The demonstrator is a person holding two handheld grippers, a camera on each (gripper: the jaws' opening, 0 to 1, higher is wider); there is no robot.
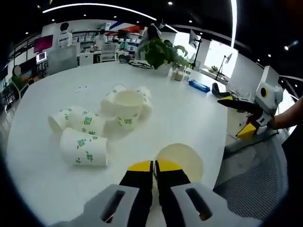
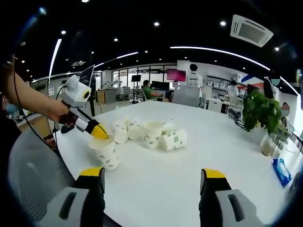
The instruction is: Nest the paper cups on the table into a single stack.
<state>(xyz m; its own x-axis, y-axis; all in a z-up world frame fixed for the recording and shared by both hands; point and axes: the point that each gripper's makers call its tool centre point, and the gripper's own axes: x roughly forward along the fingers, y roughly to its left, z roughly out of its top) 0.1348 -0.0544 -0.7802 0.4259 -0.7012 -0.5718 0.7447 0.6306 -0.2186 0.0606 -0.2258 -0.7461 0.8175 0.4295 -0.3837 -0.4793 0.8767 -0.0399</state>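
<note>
- Left gripper [image 1: 154, 166]: yellow-tipped jaws pinched onto rim of upright white paper cup with green motifs [image 1: 182, 161], near table edge.
- Right gripper [image 2: 154, 177]: jaws spread wide, empty, above round white table [image 2: 189, 165].
- Remaining printed paper cups [image 1: 102, 124]: clustered mid-table, most tipped over.
- Potted green plant [image 1: 163, 53]: far side.

table [image 2: 189, 189] bare near right claw [image 2: 150, 176]; cups [image 2: 151, 134] clustered beyond

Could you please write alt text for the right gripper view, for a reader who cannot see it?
The left claw, held by a person's hand, grips the rim of an upright paper cup on a white table. More cups lie clustered behind it, and the right claw hangs open in the foreground.
</note>
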